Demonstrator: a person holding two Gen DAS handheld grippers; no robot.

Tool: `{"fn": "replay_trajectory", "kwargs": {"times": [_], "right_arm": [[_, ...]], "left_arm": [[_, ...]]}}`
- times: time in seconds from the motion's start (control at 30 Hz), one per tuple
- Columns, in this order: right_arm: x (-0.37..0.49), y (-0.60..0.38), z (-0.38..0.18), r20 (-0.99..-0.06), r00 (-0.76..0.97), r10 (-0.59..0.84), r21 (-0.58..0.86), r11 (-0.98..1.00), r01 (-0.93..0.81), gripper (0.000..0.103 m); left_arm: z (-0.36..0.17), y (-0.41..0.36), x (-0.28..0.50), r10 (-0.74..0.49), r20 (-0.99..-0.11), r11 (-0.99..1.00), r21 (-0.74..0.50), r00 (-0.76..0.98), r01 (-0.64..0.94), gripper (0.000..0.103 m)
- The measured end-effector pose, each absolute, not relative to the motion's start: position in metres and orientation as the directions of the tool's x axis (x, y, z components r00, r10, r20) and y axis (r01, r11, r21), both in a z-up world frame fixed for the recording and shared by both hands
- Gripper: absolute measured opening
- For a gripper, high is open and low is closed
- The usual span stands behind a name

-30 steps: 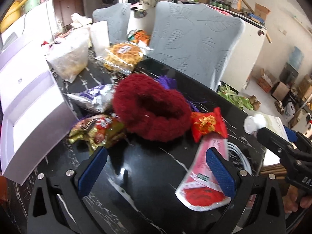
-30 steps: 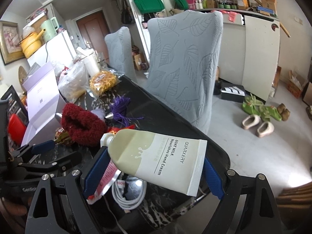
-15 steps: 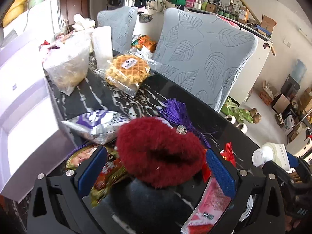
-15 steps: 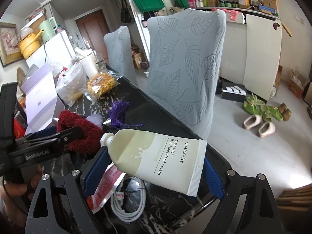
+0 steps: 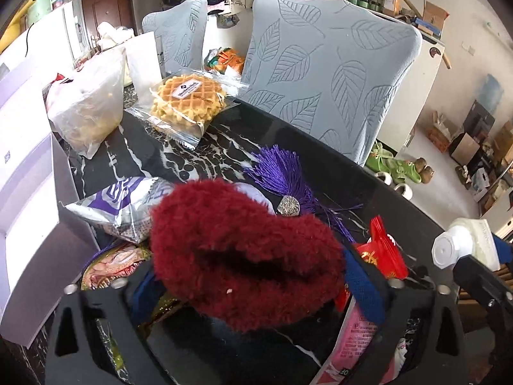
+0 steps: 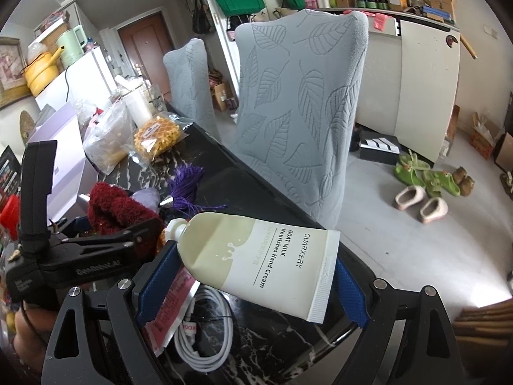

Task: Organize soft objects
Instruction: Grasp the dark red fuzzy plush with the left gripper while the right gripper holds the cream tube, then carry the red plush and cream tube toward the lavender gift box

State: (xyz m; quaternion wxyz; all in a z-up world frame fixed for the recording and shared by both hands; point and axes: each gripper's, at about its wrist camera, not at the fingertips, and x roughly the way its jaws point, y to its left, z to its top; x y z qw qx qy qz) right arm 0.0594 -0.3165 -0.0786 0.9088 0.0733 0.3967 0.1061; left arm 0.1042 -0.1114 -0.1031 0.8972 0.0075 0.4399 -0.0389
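So the left hand-held gripper (image 5: 253, 276) has just been closing in on the fuzzy red knit thing (image 5: 243, 256), which sits between its blue pads (image 5: 365, 288) on the black marble surface (image 5: 224, 147); can't tell if they're actually squeezing yet. The purple tassel (image 5: 282, 173) lies just past it at 1 o'clock. The right hand-held gripper (image 6: 253, 272) is spread wide, clamped across a hand cream tube (image 6: 256, 256) lengthwise.
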Motion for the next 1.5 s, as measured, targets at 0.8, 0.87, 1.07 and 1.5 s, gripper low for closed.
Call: {"fn": "replay_trajectory", "kwargs": {"times": [0.8, 0.87, 1.07, 1.5], "right_arm": [[0.037, -0.309, -0.066, -0.673, 0.69, 0.268, 0.222, 0.962, -0.157, 0.09], [0.034, -0.304, -0.064, -0.668, 0.691, 0.277, 0.222, 0.96, -0.17, 0.09], [0.029, -0.285, -0.06, -0.653, 0.684, 0.325, 0.223, 0.946, -0.237, 0.09], [0.022, -0.227, -0.052, -0.625, 0.626, 0.466, 0.22, 0.875, -0.432, 0.09]], "left_arm": [[-0.067, -0.085, 0.063, -0.099, -0.703, 0.994, -0.097, 0.704, 0.043, 0.046], [-0.063, -0.08, 0.057, -0.093, -0.698, 0.995, -0.099, 0.71, 0.033, 0.046], [-0.056, -0.063, 0.035, -0.038, -0.681, 0.996, -0.083, 0.731, -0.026, 0.046], [-0.04, -0.017, -0.014, 0.108, -0.641, 0.98, -0.06, 0.76, -0.19, 0.046]]}}
